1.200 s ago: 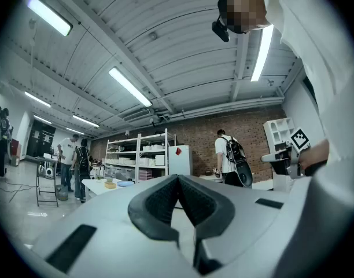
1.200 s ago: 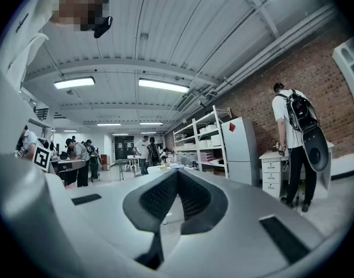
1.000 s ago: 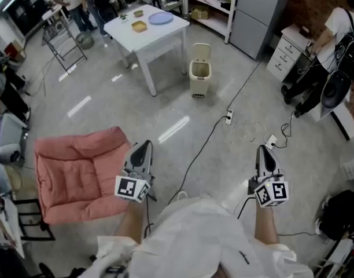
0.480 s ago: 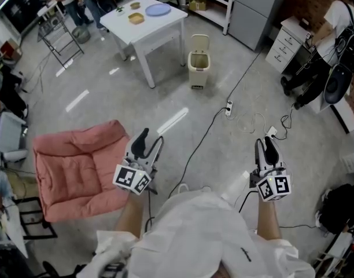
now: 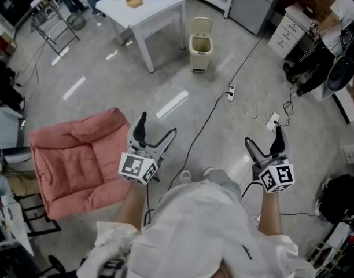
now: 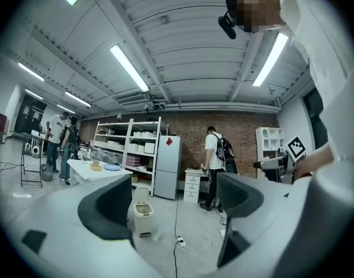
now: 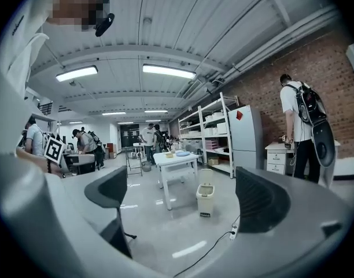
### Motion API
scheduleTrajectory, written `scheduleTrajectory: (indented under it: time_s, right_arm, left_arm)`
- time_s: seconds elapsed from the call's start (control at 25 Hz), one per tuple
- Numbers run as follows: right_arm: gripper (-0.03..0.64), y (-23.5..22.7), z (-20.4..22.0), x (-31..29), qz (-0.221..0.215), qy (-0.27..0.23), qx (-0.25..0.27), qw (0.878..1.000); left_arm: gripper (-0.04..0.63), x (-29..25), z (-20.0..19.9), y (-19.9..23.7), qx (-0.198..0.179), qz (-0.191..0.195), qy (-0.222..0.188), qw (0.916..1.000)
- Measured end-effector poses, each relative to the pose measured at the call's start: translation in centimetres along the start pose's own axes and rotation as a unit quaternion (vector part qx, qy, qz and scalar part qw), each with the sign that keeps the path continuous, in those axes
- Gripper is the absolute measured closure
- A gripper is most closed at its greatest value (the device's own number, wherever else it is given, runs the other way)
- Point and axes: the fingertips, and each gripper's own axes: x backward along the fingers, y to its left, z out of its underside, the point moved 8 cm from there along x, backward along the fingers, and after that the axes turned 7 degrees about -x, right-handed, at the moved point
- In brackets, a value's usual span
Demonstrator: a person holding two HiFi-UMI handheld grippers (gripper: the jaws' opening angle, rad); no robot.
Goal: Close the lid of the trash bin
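Head view: the trash bin [image 5: 200, 52] stands on the floor across the room, near the white table [image 5: 148, 4], with its lid [image 5: 202, 25] tipped up and back. The left gripper [image 5: 157, 126] and right gripper [image 5: 264, 139] are well short of it. Both have just swung wide, with nothing between the jaws.

Left gripper view: the bin sits far off, framed by the spread jaws.

Right gripper view: the same.

It looks like light, thin plastic. I'd nudge the lid's top edge forward gently, or the bin may slide.

Ceiling tube lamps [image 6: 129, 68] are lighting the room brightly and evenly; pale streaks are glaring on the glossy floor [image 5: 171, 105]; both gripper views are bending and darkening toward their circular edges
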Motion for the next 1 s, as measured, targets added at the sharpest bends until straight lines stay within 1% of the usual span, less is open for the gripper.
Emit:
scheduleTrajectory:
  time_s: [0.12,0.28,0.44,0.56,0.68,0.8,1.0]
  right_arm:
    - [0.041,-0.2,0.7,-0.5,-0.001,0.015,-0.007,1.000]
    - [0.040,-2.3,0.8,-1.9,-0.001,0.018,-0.017,1.000]
    - [0.038,-5.0,0.5,-4.8,-0.007,0.017,-0.029,0.999]
    - [0.038,-7.6,0.0,-8.0,-0.022,0.018,-0.036,0.999]
    - [0.040,-10.6,-1.3,-11.9,-0.045,0.022,-0.039,0.998]
    - [0.040,-13.7,-3.0,-15.4,-0.065,0.022,-0.029,0.997]
    - [0.040,-17.9,-5.0,-19.7,-0.091,0.022,-0.029,0.995]
  left_arm:
    - [0.153,-0.7,0.5,0.3,0.004,0.000,0.005,1.0000]
    - [0.153,-3.3,1.0,0.3,0.014,0.006,0.012,0.9998]
    - [0.153,-6.7,0.8,0.5,0.004,0.005,0.016,0.9998]
    - [0.153,-10.3,0.8,1.2,-0.002,-0.004,0.021,0.9998]
    - [0.153,-14.7,0.6,2.2,0.008,-0.015,0.023,0.9996]
    - [0.153,-19.0,0.3,2.8,0.010,-0.022,0.021,0.9995]
    - [0.154,-24.1,0.4,3.4,0.029,-0.044,0.020,0.9984]
